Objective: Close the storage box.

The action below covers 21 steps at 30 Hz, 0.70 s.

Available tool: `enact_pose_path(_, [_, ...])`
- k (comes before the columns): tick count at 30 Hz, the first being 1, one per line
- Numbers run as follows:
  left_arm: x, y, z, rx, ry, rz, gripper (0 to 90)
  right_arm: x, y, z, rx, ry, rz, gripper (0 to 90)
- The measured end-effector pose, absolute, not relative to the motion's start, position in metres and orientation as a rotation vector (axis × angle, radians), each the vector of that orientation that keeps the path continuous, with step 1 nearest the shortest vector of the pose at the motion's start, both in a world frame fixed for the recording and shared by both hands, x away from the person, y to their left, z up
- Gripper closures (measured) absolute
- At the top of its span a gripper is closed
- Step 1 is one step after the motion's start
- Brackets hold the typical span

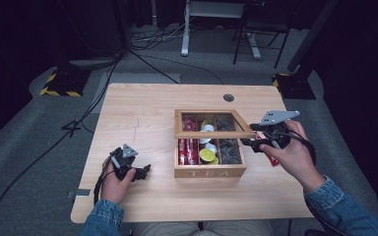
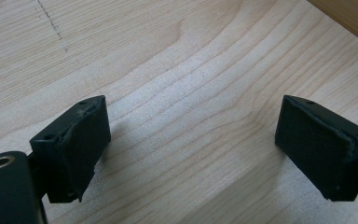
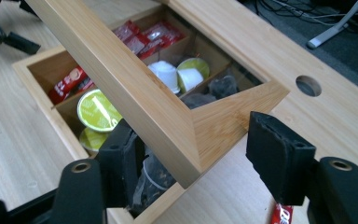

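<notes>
right claw sat at the right side of the tea box, jaws spread wide around the front corner of the box's wooden lid. lid corner was between the jaws but the pads weren't pressing on it: one jaw sat below the lid's edge over the box interior, the other stood clear of the lid's outer side with a gap showing. lid was tilted up, partly raised over the open box, hinged along the far side as far as i could tell. in the high view the right claw was level with the lid's right end, hand behind it. box sat right of centre on the table, "tea" lettering on its front wall. compartments held red sachets, white pods, green-topped pods and dark tea bags. one red sachet lay on the table under the right hand, just beside the box. left claw rested low over bare table left of the box, well apart from it, jaws wide open with nothing between them; in the high view the left claw pointed toward the box.
</notes>
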State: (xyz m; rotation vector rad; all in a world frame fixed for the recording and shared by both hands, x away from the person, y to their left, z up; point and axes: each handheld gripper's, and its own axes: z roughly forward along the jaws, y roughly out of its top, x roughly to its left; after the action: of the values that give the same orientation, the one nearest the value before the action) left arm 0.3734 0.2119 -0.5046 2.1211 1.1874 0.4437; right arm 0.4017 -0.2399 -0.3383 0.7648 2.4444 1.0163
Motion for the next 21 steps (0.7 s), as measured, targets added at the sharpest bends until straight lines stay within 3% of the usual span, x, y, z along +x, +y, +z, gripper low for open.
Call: enact_pose_path(21, [0.373, 0.212, -0.505, 2.121, 1.187, 0.444, 10.6, 0.388, -0.241, -0.384, 0.761, 2.539, 0.937, 29.2])
